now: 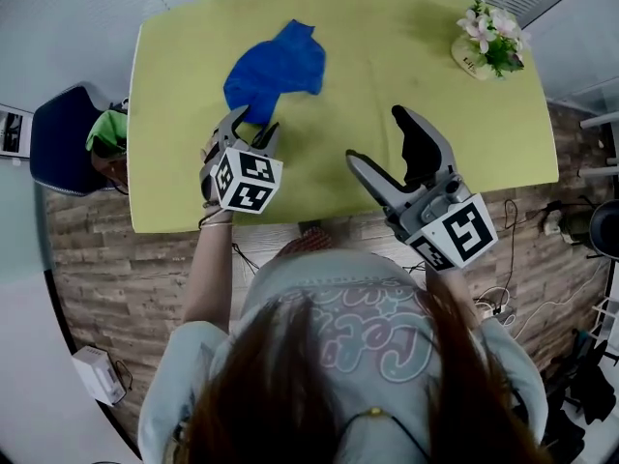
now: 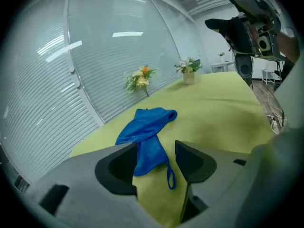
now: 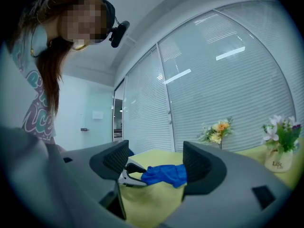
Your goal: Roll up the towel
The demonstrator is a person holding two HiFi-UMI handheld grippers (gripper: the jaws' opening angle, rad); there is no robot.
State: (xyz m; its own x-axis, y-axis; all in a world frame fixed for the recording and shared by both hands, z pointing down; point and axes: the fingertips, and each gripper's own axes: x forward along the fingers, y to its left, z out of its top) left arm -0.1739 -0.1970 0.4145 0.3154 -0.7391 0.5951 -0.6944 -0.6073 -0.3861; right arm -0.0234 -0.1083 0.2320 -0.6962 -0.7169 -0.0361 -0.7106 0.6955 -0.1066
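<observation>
Towel (image 1: pixel 276 71) stretches away just ahead of my left gripper (image 1: pixel 256 124), jaws apart. My right gripper (image 1: pixel 377 135), also agape, sits farther off.

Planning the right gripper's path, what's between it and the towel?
Only bare table separates the right gripper from the towel, as the head view shows.

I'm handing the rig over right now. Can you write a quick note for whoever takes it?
Left gripper: open, tips at the near end of the crumpled blue cloth towel, not gripping it.
Right gripper: open, empty, held over the yellow-green table, to the towel's right.
Done: nothing; the towel lies bunched and unrolled.
To do: spread it flat, then roll it up.
</observation>
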